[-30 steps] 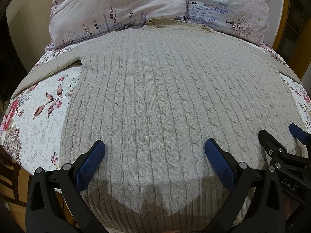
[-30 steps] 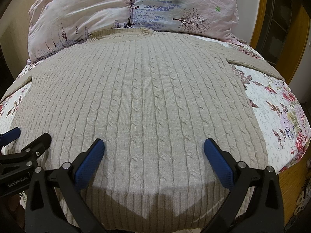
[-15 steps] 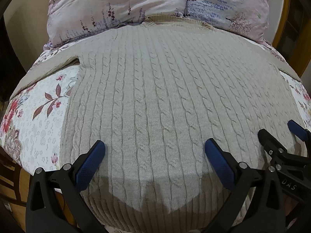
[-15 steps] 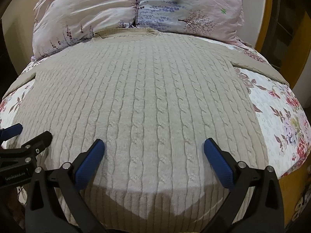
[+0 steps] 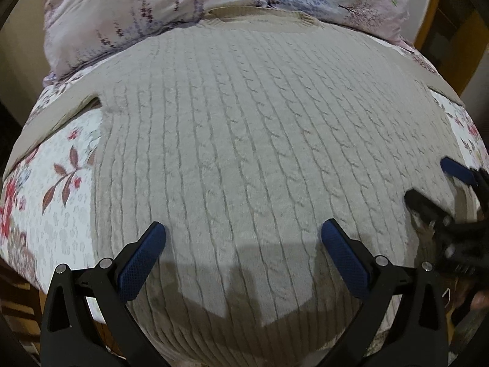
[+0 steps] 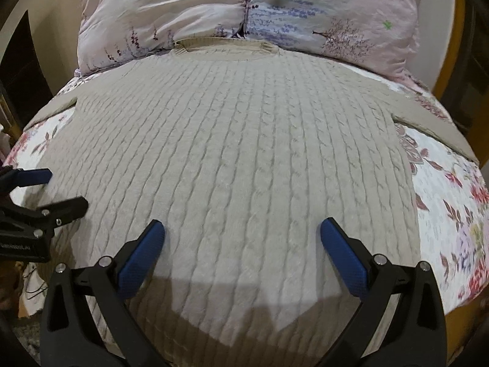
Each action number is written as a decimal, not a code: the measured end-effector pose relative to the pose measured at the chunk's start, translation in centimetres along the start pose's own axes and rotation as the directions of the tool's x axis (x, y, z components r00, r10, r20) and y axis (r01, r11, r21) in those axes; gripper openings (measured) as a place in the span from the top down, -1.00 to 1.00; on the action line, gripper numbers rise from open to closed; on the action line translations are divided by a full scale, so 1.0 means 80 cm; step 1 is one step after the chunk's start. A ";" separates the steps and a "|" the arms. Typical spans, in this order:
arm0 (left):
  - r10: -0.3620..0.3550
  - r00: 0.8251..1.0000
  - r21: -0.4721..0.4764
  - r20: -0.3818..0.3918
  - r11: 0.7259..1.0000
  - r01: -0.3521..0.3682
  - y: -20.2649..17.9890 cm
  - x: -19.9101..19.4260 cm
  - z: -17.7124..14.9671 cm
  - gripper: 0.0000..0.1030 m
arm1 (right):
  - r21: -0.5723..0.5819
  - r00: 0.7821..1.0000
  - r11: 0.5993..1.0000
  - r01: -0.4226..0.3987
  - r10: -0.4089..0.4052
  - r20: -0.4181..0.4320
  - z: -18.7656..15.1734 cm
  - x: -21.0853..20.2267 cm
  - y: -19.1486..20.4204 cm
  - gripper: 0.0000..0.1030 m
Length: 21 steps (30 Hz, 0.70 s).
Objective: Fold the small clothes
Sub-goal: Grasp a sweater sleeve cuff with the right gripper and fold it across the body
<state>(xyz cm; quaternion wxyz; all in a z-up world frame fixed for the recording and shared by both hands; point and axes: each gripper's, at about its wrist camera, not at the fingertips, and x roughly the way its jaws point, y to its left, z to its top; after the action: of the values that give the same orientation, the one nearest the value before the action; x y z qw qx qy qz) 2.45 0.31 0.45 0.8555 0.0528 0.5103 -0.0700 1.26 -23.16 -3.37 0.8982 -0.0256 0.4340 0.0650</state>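
A beige cable-knit sweater (image 5: 244,140) lies flat and face up on the bed, collar (image 5: 259,15) far against the pillows, sleeves spread to both sides. It also fills the right wrist view (image 6: 244,153). My left gripper (image 5: 243,238) is open and empty, hovering over the sweater's lower left part near the hem. My right gripper (image 6: 241,235) is open and empty over the lower right part. Each gripper shows in the other's view: the right one (image 5: 440,183) at the right edge, the left one (image 6: 52,189) at the left edge.
A floral bedspread (image 5: 52,183) covers the bed and shows on both sides of the sweater (image 6: 452,202). Two pink floral pillows (image 6: 244,9) lie at the head. A wooden bed frame (image 5: 428,15) stands at the far right.
Both grippers have moved forward over the sweater from the hem, staying open. The sweater has not moved.
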 end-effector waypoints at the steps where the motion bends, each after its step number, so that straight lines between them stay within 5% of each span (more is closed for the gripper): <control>1: -0.013 1.000 -0.002 0.011 1.000 0.013 0.004 -0.001 0.005 -0.97 | 0.031 1.000 0.999 -0.012 0.012 0.008 0.008 -0.002 -0.011 -0.96; 4: -0.021 0.997 -0.012 0.069 1.000 0.022 0.015 -0.005 0.021 -0.97 | 0.169 0.999 0.986 -0.020 0.013 0.043 0.038 -0.010 -0.064 -0.95; 8: 0.004 0.988 0.000 0.152 1.000 -0.004 0.024 -0.011 0.048 -0.97 | 0.396 0.995 0.918 -0.008 -0.033 0.095 0.076 -0.019 -0.166 -0.79; 11: -0.002 0.987 0.010 0.159 1.000 0.000 0.031 -0.007 0.071 -0.97 | 0.576 0.991 0.816 0.048 -0.110 0.072 0.104 -0.013 -0.255 -0.55; 15: -0.091 0.978 -0.006 0.189 0.996 0.094 0.048 -0.001 0.097 -0.97 | 0.750 0.991 0.657 0.077 -0.131 0.013 0.111 0.006 -0.343 -0.18; 18: -0.137 0.963 -0.029 0.231 0.989 0.148 0.061 0.003 0.115 -0.97 | 0.812 0.991 0.576 0.098 -0.133 -0.026 0.107 0.022 -0.383 -0.08; 21: -0.118 0.969 -0.046 0.215 0.990 0.131 0.069 0.015 0.136 -0.97 | 0.856 0.990 0.509 0.088 -0.137 -0.020 0.096 0.026 -0.412 0.06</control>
<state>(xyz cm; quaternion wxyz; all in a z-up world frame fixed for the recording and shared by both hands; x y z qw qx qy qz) 13.39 3.88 4.60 0.9001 -0.0125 0.4204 -0.1136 13.07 -54.77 -0.59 0.8077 0.3926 0.3843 -0.2143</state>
